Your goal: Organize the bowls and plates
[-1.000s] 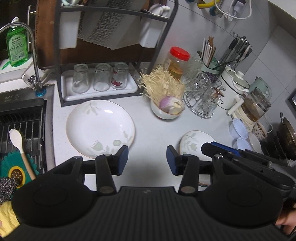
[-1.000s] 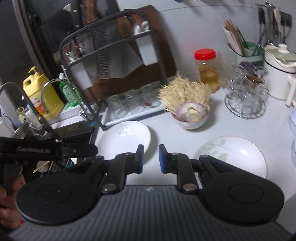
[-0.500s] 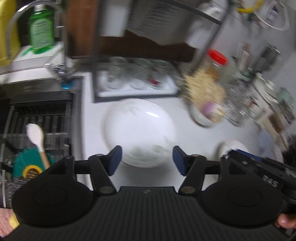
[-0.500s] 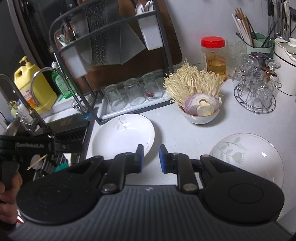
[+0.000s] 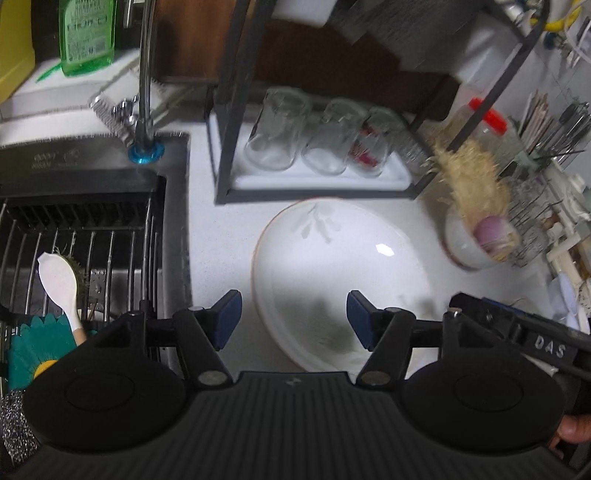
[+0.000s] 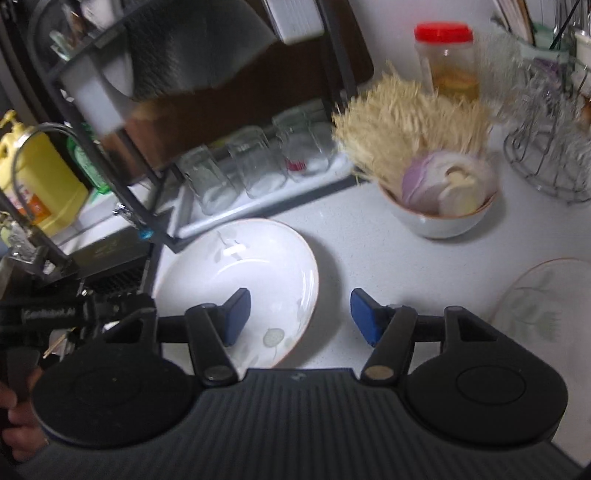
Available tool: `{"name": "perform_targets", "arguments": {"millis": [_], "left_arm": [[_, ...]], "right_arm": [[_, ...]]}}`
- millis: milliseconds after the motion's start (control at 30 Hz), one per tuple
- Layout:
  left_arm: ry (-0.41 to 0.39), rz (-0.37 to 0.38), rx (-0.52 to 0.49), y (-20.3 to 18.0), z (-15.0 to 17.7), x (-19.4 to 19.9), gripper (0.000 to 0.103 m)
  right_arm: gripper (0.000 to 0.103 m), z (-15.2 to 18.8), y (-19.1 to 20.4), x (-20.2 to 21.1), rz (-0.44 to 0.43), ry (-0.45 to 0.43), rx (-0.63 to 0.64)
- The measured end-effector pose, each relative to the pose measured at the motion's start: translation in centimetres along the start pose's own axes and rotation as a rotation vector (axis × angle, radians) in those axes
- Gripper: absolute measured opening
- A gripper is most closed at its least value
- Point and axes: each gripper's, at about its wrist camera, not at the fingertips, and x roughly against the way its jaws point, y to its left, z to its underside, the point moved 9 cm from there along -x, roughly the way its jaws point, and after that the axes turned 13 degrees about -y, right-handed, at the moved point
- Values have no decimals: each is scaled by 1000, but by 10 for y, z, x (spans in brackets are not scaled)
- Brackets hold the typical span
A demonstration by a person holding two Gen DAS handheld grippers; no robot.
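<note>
Both handheld tools are matt black plastic. The left gripper (image 5: 293,319) has a ribbed deck, two round discs behind its fingers (image 5: 227,317), blue pads and brass-coloured pivot screws. The right gripper (image 6: 300,317) is built the same; white lettering marks each handle.

Your deep plate (image 5: 332,266): white, grey leaf sprigs, thin brown rim
Jar lid (image 6: 443,31), behind your bowl (image 6: 439,221): red
Your gripper pads (image 6: 236,314): blue
</note>
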Motion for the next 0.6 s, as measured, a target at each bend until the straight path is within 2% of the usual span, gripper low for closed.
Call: {"name": "perform_targets", "arguments": {"millis": [100,367,467,600], "left_arm": [[18,1,10,9,5,-13,67],[6,44,-9,12,6,-39,66],[10,43,-12,11,6,-49,58],[24,47,-13,14,10,-59,46]], "right_arm": [[59,7,0,-19,1,15,-2],[28,26,-6,-60,48,55,13],[21,25,-1,-62,43,35,29],[21,24,-1,-64,37,23,26]]}}
